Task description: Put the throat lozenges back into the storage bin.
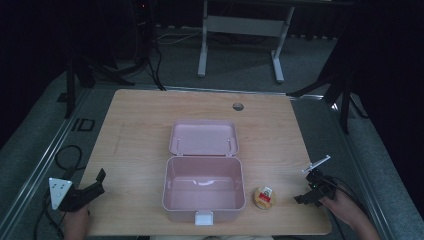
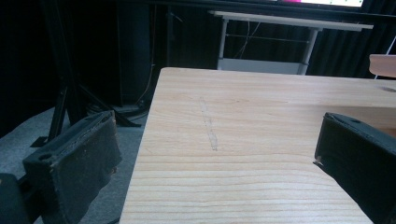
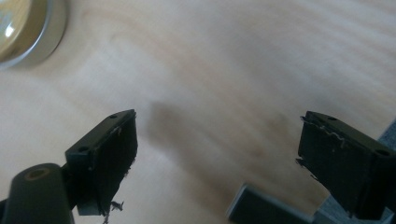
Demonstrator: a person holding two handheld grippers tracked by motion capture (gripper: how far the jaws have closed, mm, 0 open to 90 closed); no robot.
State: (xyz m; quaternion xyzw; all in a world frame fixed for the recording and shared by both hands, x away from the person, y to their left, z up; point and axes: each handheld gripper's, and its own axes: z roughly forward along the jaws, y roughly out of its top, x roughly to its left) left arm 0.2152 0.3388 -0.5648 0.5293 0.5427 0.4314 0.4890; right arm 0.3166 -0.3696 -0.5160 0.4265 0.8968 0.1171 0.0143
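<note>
While the wooden worktop [image 1: 130, 130] carries a pink box [image 1: 203, 189] standing open at its middle, lid laid back, a small round tin [image 1: 264, 197] sits just beside the box's right wall, near the front edge. The right claw [image 1: 303, 198] hovers close to the tin's right, jaws spread wide and empty; the left claw [image 1: 101, 177] waits at the worktop's left edge, likewise wide open and holding nothing. The likely step is gripping the tin: the right claw should come in level, straddle the rim squarely and close gently, since a smooth metal side could slip.
</note>
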